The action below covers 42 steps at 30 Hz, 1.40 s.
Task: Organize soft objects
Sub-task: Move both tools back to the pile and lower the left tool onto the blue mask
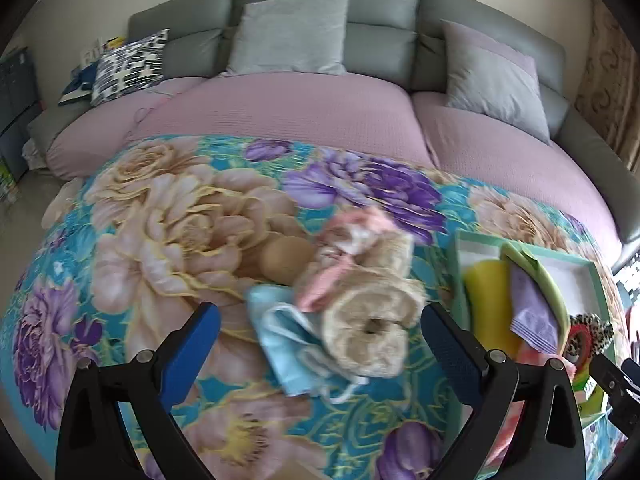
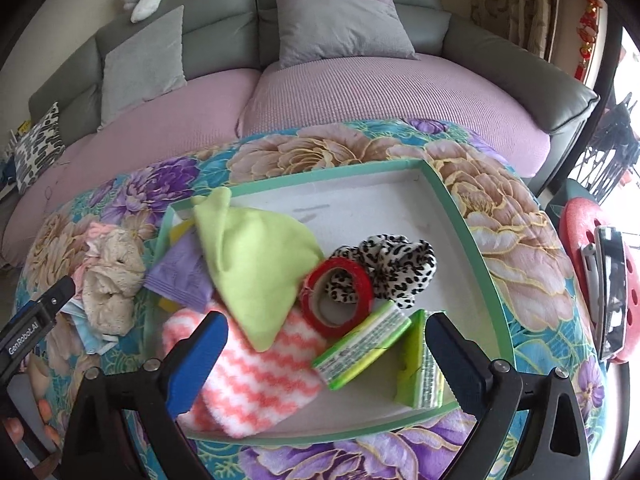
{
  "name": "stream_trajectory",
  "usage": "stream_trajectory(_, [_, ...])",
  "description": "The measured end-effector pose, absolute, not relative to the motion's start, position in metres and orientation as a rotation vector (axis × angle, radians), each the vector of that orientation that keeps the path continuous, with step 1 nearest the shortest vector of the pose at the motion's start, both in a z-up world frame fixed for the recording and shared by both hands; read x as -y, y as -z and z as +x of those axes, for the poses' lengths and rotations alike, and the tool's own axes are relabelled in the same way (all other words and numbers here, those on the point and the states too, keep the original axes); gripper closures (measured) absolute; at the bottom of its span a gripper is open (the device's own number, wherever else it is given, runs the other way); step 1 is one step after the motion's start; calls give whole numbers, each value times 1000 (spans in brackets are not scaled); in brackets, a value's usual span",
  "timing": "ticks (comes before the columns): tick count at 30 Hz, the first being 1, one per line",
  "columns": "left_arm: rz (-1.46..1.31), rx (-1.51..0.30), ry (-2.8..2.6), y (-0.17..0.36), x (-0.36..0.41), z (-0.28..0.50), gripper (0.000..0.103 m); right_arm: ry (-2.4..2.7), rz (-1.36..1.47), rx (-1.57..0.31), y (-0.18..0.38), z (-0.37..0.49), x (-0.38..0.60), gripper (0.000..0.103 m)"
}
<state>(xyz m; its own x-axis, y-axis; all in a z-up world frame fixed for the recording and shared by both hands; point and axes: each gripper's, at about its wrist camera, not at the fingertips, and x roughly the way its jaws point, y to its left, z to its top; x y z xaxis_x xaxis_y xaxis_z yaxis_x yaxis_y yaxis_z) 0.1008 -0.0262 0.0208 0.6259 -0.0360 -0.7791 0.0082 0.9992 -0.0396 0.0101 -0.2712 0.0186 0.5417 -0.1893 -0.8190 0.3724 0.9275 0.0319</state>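
Toys and cloths sit mixed on the flowery blanket (image 1: 168, 216). The left gripper (image 1: 320, 332) hangs wide open over the fluffy beige toy (image 1: 372, 320), likely to grab it. The right gripper (image 2: 326, 344), open and empty too, waits over the green tray (image 2: 456, 208). Only its view shows the red tape ring (image 2: 340, 300).

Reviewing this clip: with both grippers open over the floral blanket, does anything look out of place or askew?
Yes. A beige plush toy and a light blue cloth lie in a heap on the blanket, outside the green-rimmed tray that holds the other soft items. In the tray, a roll of red tape and two green packets sit among the cloths.
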Motion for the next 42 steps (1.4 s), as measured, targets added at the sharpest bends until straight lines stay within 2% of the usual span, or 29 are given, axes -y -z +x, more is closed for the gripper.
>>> stream_trajectory(13, [-118,-845,-123,-34,-52,92,3,190,182,-965,-15,34,202,3])
stream_trajectory(27, [-223,-840,-201,-23,-107,93,2,100,141,-972,-5,55,151,3])
stream_trajectory(32, [-218,-838,-168,-16,-106,100,2,113,150,-984,1,63,149,3])
stream_trajectory(42, [-235,-946,30,12,-74,117,4,112,124,-1002,9,72,138,3])
